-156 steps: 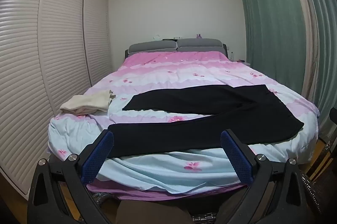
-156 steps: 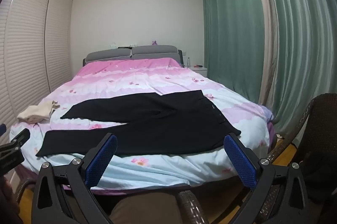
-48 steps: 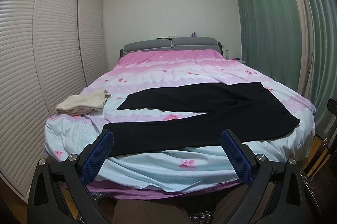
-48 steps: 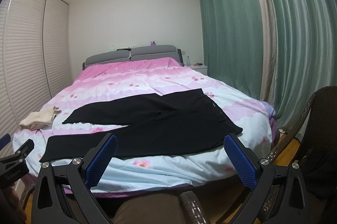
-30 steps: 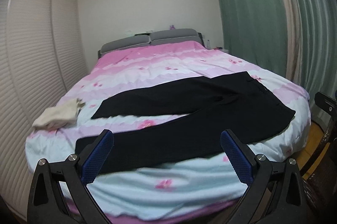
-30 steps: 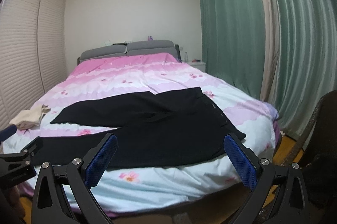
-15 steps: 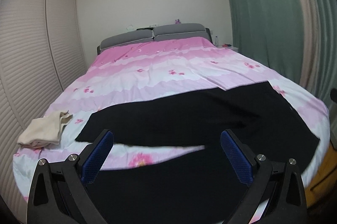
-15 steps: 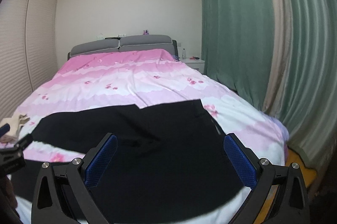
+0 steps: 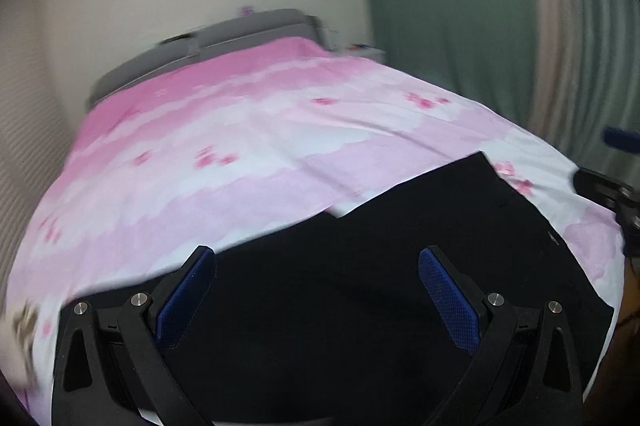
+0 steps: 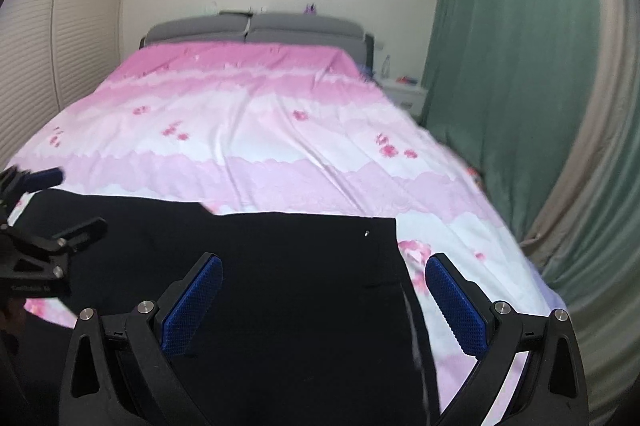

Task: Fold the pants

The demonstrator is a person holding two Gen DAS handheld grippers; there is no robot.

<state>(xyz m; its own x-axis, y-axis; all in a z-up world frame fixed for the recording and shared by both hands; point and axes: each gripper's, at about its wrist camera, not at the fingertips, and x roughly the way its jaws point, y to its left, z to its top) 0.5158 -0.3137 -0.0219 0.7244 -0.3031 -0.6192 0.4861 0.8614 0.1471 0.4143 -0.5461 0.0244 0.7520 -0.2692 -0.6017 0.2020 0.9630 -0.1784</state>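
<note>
The black cloth pants lie flat on the pink and white flowered bed cover, filling the lower half of both views. The left gripper hangs over the pants with its blue pads spread wide and nothing between them. The right gripper is spread wide too, over the waist end at the lower right of its view. The folding has not begun; this looks like the reach-in step. Next, each gripper likely needs to drop to an edge of the pants and pinch it.
</note>
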